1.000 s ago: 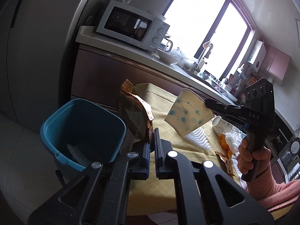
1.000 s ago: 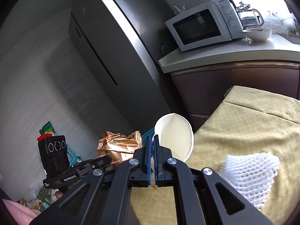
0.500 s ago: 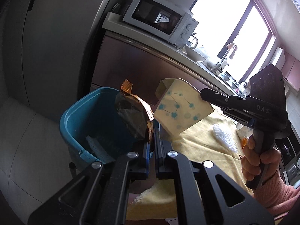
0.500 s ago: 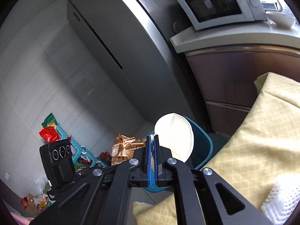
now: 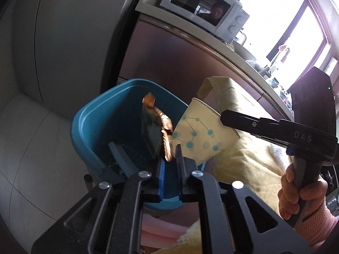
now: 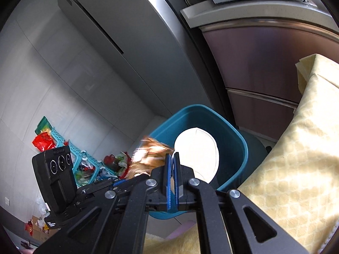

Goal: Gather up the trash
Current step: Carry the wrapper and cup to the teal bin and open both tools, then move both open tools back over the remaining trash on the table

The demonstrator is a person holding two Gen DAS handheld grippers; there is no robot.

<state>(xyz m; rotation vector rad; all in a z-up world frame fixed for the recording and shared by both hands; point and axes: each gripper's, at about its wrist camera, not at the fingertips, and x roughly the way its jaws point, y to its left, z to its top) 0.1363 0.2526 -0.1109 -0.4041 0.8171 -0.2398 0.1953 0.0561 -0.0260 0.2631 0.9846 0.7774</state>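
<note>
Above the blue bin (image 5: pixel 89 127), the copper snack wrapper (image 5: pixel 157 127) is being let go by the parting jaws of the left gripper (image 5: pixel 169 158), apparently already slipping free, while the paper cup (image 5: pixel 201 135) is best kept clamped in the right gripper (image 6: pixel 172 165) until it is brought well inside the rim.

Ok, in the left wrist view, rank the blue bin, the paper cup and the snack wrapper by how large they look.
1. Blue bin, clearly largest.
2. Paper cup.
3. Snack wrapper, seen nearly edge-on and blurred, so its place below the cup is unsure.
</note>
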